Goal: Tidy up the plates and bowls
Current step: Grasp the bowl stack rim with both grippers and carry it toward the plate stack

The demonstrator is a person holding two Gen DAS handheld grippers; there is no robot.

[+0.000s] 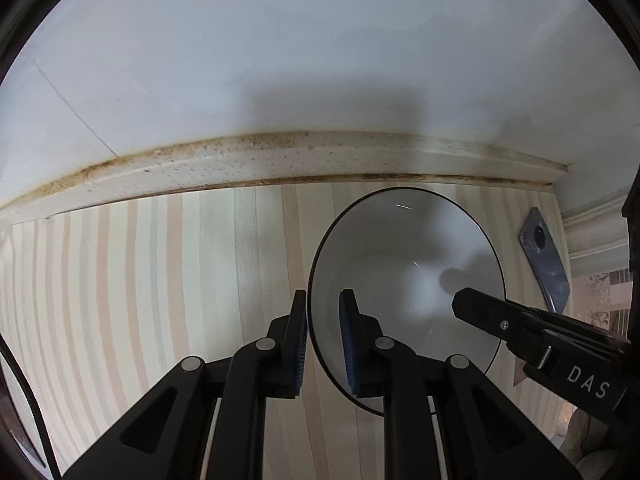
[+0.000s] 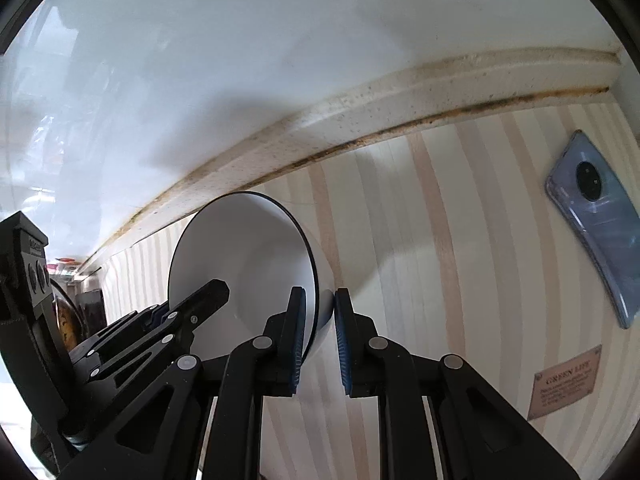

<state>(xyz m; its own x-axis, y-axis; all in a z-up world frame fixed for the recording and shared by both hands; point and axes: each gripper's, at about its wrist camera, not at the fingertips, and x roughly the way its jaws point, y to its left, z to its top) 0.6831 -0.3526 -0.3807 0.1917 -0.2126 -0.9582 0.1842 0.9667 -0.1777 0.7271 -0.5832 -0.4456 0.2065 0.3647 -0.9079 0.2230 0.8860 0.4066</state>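
While both grippers meet at a single white bowl (image 1: 404,280), the left wrist camera looks down at a striped beige countertop (image 1: 160,280) that runs up to a stained, speckled ledge (image 1: 280,160) below a pale wall (image 1: 320,40). The left gripper (image 1: 323,344) straddles the bowl's dark-edged near rim, one blue-padded finger outside and one inside, with a narrow gap showing between pads and rim. From the right, the right gripper (image 1: 464,304) reaches across the bowl's far side; the white letters "DAS" are readable on its body. A blue-grey phone (image 1: 546,264) lies face down beside the bowl near the corner.

Seen from the right wrist camera, the bowl (image 2: 248,256) appears tilted, its opening turned toward the left gripper (image 2: 218,290), whose tip rests at the rim. The right gripper (image 2: 320,320) pinches the bowl's wall between its blue pads, one inside and one outside. The phone (image 2: 596,224) lies well apart on the striped countertop (image 2: 460,240), and below it sits a small brown card (image 2: 566,384) headed "GREEN LIFE"; its smaller print is illegible.
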